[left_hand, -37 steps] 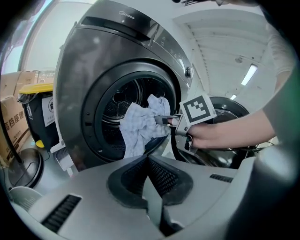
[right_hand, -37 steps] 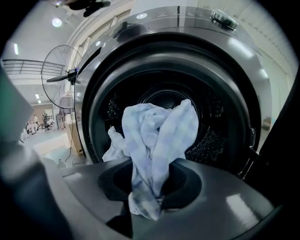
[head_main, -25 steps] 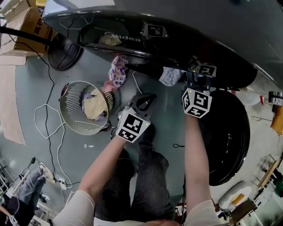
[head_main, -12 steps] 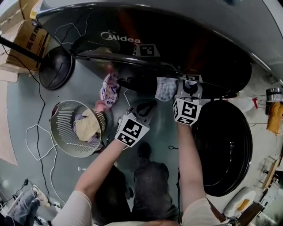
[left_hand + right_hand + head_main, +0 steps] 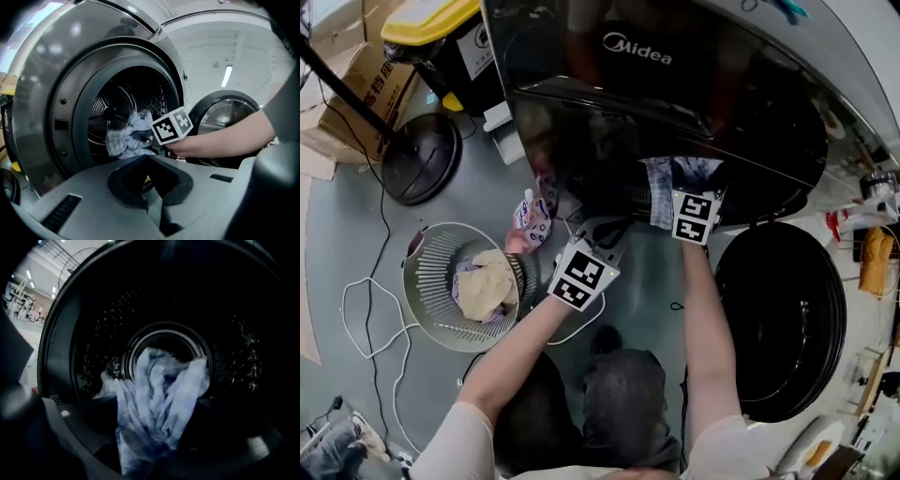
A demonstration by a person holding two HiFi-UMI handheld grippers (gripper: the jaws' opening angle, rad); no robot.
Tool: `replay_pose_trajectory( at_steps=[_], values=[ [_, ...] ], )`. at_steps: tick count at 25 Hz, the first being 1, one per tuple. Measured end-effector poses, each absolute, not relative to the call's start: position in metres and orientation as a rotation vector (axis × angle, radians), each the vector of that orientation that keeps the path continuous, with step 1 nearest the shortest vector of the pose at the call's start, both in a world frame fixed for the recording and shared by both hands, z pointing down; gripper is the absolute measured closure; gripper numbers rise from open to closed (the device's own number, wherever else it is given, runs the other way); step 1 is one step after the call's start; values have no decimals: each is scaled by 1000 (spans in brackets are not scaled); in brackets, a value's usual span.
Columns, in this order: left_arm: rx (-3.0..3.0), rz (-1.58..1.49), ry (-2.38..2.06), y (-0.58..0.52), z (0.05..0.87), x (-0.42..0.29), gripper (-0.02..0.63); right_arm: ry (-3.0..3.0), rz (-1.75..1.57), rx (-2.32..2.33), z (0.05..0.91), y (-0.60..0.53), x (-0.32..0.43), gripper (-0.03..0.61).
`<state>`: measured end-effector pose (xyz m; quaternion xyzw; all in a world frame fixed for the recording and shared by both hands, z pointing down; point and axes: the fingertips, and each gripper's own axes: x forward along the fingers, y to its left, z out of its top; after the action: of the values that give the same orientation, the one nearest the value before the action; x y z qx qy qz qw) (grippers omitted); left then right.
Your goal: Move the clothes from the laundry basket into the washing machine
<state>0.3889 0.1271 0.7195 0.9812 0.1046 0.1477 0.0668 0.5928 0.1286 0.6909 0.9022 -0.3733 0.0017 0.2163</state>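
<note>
My right gripper [image 5: 683, 180] reaches into the dark mouth of the washing machine [image 5: 675, 103]. A light blue checked cloth [image 5: 658, 192] hangs loosely at its jaws, which have just been opening. That blue cloth [image 5: 159, 404] drapes over the drum's lip in the right gripper view; the drum [image 5: 164, 341] lies behind it. From the left gripper view I see the right gripper [image 5: 143, 137] and the cloth [image 5: 126, 136] at the drum opening. My left gripper [image 5: 605, 228] hovers in front of the machine, shut [image 5: 150, 177], nothing seen in it. The laundry basket [image 5: 422, 281] holds several clothes [image 5: 483, 286].
A pink patterned garment [image 5: 532, 220] sits at the basket's rim. The round machine door [image 5: 783, 319] stands open at the right. A black fan base [image 5: 417, 159], a cardboard box [image 5: 361, 89], a yellow-lidded bin [image 5: 441, 28] and a white cable [image 5: 361, 309] occupy the floor on the left.
The right gripper has gone deeper into the machine's mouth with the blue cloth. The left gripper has drawn closer to the machine front.
</note>
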Motion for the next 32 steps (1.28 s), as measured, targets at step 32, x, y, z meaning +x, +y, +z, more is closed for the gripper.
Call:
replay_pose_trajectory(
  at_steps=[32],
  values=[
    [3052, 467, 359, 111, 733, 377, 607, -1159, 178, 2311, 783, 164, 522, 437]
  ],
)
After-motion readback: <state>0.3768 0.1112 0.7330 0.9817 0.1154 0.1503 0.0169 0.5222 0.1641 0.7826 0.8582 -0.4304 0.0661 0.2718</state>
